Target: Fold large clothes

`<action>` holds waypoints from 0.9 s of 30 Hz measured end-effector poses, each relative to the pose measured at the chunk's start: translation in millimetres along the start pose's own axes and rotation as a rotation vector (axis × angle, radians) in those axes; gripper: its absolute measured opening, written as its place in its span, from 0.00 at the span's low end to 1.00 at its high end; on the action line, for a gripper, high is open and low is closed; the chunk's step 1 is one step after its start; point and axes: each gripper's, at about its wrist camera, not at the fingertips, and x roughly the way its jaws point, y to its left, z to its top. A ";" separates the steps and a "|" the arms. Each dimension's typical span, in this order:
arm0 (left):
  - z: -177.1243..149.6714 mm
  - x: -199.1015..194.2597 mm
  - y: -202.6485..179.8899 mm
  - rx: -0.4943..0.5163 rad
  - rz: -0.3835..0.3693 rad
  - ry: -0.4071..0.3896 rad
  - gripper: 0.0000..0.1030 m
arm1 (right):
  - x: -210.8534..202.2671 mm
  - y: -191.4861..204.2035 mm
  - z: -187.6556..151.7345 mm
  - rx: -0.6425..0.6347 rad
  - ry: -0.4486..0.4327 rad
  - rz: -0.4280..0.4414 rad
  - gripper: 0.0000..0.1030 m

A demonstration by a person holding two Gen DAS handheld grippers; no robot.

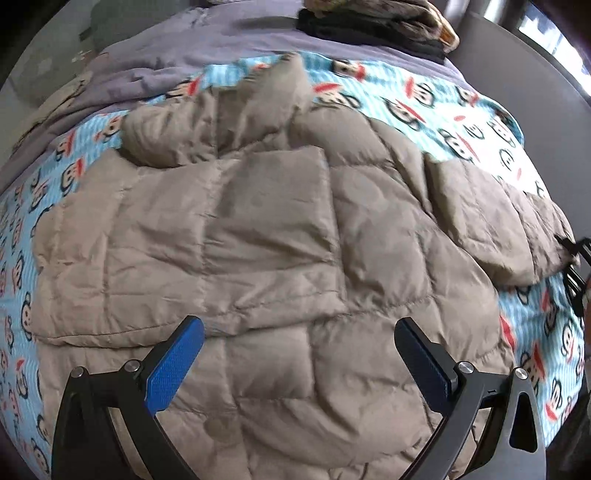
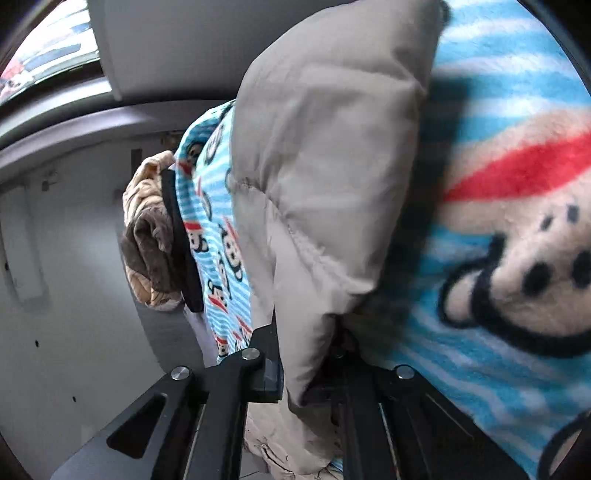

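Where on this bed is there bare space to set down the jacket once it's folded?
Free patches: the monkey-print blanket between the beige puffer jacket and the purple duvet, plus the strip along the left edge. Crowded: the middle under the jacket, and the far corner holding the stacked clothes.

A bed carries everything, covered by a light-blue striped fleece blanket [image 1: 458,122] printed with cartoon monkey faces, with a grey-lilac quilt [image 1: 221,48] bunched along its far side. A beige quilted puffer jacket [image 1: 258,236] lies spread flat on the blanket, taking up most of the near and middle area. At the far right, on the quilt, sits a small pile of folded clothes [image 1: 388,26], dark below and brown-patterned on top.
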 end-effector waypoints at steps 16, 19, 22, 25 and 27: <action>1.0 -18.5 116.2 -0.153 0.128 -0.093 1.00 | 86.3 226.2 -256.2 -1.050 0.214 0.044 0.07; -4.9 -20.1 143.6 -0.174 0.157 -0.096 1.00 | 116.2 217.8 -342.4 -1.252 0.301 -0.001 0.07; -11.3 -20.8 173.4 -0.215 0.166 -0.088 1.00 | 155.1 184.7 -425.3 -1.445 0.399 -0.099 0.07; -14.5 -21.4 198.1 -0.248 0.172 -0.094 1.00 | 196.9 143.4 -463.0 -1.487 0.494 -0.213 0.07; -14.9 -20.3 209.9 -0.266 0.167 -0.096 1.00 | 215.9 120.3 -463.6 -1.436 0.518 -0.297 0.07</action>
